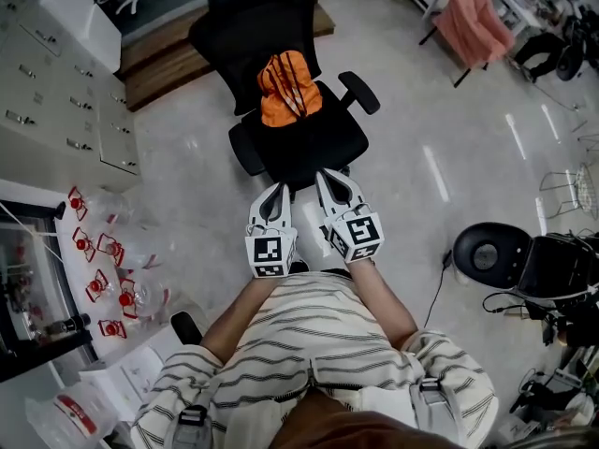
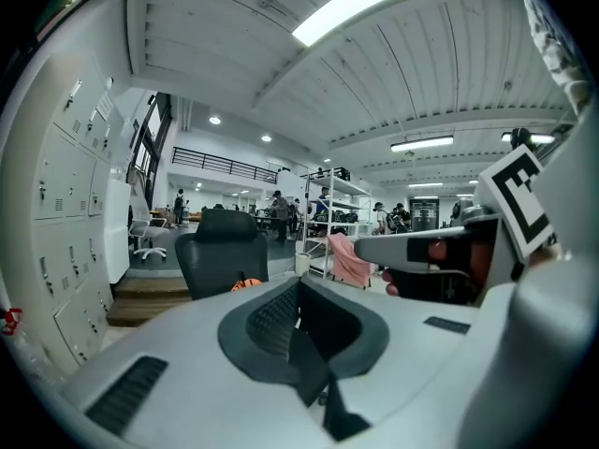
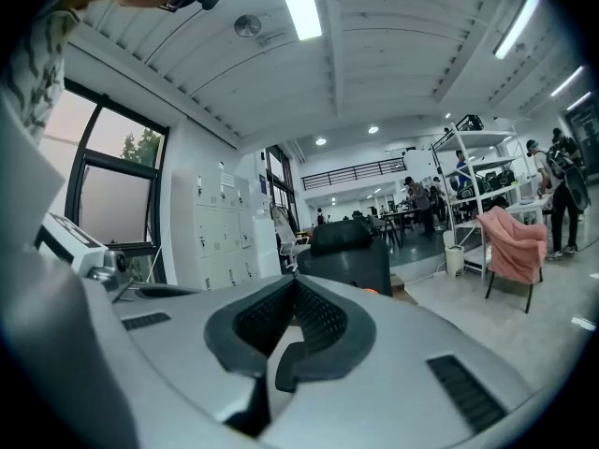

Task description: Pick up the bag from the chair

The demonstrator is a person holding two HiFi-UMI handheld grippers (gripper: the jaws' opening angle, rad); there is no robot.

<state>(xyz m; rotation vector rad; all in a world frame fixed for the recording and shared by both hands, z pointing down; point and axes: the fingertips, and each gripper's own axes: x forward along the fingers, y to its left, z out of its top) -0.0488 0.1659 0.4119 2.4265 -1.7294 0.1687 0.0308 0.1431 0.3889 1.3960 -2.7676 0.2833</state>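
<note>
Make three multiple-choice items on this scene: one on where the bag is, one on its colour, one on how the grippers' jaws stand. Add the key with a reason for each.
1. Where is the bag?
A. On the floor
B. On the seat of the chair
C. On a table

2. What colour is the bag, mainly?
A. Orange
B. Blue
C. Green

3. How do the jaws of the left gripper and the right gripper stand?
A. Both together, with nothing between them
B. Both wide apart
C. Both clamped on the bag

Key:
1 B: the head view shows it lying on the black seat, against the backrest.
2 A: its fabric is orange in the head view.
3 A: each gripper view shows the jaws meeting, well short of the bag.
</note>
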